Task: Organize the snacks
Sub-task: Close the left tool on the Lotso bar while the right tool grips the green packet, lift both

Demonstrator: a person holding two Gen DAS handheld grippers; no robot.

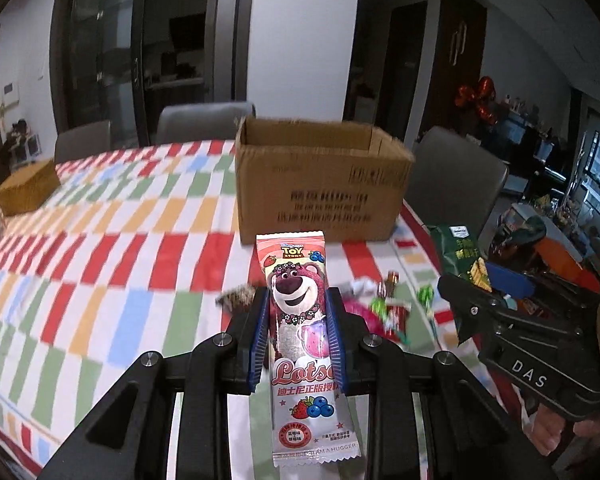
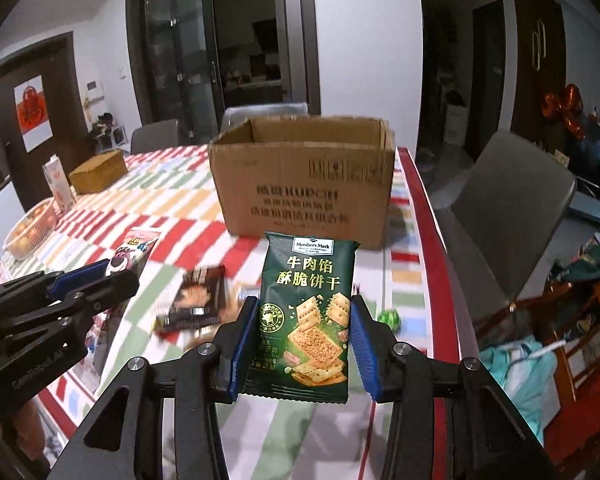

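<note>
Snack packets stand upright, the Lotso packet (image 1: pixel 300 320) pinched in the left gripper (image 1: pixel 298 336), the green cracker packet (image 2: pixel 306 316) in the right gripper (image 2: pixel 300 344), the open cardboard box (image 1: pixel 320 184) straight ahead, far on the bench (image 1: pixel 100 240).

Both views are dim and cool-toned, as if lit by weak indoor light; the room behind sinks into near darkness. Fisheye distortion bends walls and door frames, and black vignetting fills the corners. The pink snack packet (image 1: pixel 300 320) and the green cracker packet (image 2: pixel 308 312) appear sharp, with soft glare on their wrappers. The checked tablecloth (image 1: pixel 100 240) and loose sweets (image 1: pixel 384 308) are smeared by blur. Print on the cardboard box (image 2: pixel 304 184) is fuzzy.
</note>
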